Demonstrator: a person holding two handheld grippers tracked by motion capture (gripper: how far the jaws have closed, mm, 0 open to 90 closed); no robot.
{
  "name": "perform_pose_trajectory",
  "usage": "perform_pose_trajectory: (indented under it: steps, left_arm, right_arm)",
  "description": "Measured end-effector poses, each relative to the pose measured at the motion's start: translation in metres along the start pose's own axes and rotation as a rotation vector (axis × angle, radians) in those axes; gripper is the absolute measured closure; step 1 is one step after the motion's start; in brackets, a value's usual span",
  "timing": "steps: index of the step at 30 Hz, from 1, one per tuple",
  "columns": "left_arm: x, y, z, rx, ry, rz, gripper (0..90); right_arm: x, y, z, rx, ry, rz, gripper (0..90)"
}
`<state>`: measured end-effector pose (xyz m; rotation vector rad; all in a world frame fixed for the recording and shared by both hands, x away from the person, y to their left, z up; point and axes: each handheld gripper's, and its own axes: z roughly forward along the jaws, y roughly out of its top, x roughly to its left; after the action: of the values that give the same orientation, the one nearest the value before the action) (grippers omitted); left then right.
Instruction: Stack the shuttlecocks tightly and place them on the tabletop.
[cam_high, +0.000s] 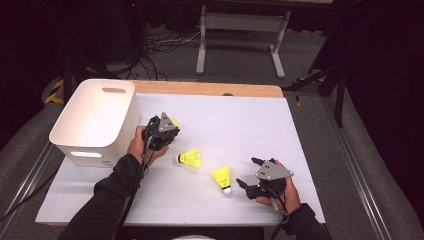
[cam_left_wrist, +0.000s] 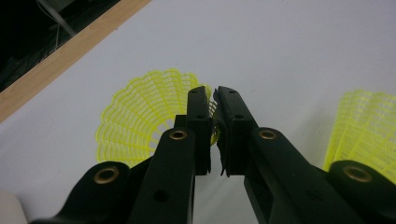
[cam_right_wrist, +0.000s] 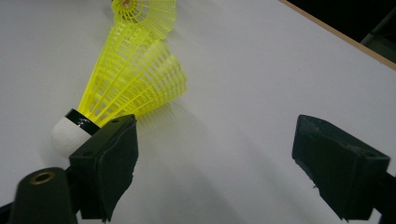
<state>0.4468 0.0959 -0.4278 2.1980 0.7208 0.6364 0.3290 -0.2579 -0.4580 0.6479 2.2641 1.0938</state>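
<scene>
— While the left claw (cam_left_wrist: 212, 100) has its jaws almost together, what is between them?

— The rim of a yellow shuttlecock (cam_left_wrist: 140, 116). In the left gripper view the net skirt spreads out to the left of the jaws and behind them, and its edge sits in the narrow gap between the two black pads, which pinch it. From above, a bit of yellow of this one shows just beyond the left claw (cam_high: 162, 131).

— And the right claw?

— The right claw (cam_right_wrist: 224, 158) has its jaws wide apart and holds nothing. A second shuttlecock (cam_right_wrist: 126, 84) lies on its side just in front of its left jaw, with the white cork end (cam_right_wrist: 65, 135) close beside that pad; I cannot tell if it touches. The skirt points away from the claw. In the high view this second shuttlecock (cam_high: 222, 177) is just to the left of the right claw (cam_high: 247, 180).

— Is there another one?

— Yes, a third shuttlecock (cam_high: 189, 158) lies between the two claws, nearer to the left one. In the right gripper view it is farther off, behind the second.

— What is around them?

— All lie on a white table sheet (cam_high: 240, 120). A white bin (cam_high: 97, 120) with a handle slot stands just beside the left hand (cam_high: 140, 147), on its outer side. A wooden edge (cam_high: 210, 89) runs along the far side of the sheet.
</scene>
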Motion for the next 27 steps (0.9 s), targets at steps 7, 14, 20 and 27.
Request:
perform_pose_trajectory:
  steps: [7,14,20,27]
  left_arm:
    - [-0.004,0.011,0.011,0.027,-0.034,0.018,84.8]
    - [-0.012,0.022,0.022,0.077,-0.076,0.041,87.3]
    - [-0.018,0.032,0.032,0.100,-0.121,0.048,86.4]
    - [-0.026,0.041,0.043,0.136,-0.143,0.066,85.6]
  right_arm:
    - [-0.002,-0.001,-0.001,-0.004,-0.005,0.004,15.1]
    - [-0.004,-0.001,-0.004,-0.011,-0.005,-0.001,15.5]
    - [-0.006,-0.001,-0.005,-0.015,-0.009,0.004,15.4]
    - [-0.006,-0.001,-0.006,-0.020,-0.009,0.000,15.2]
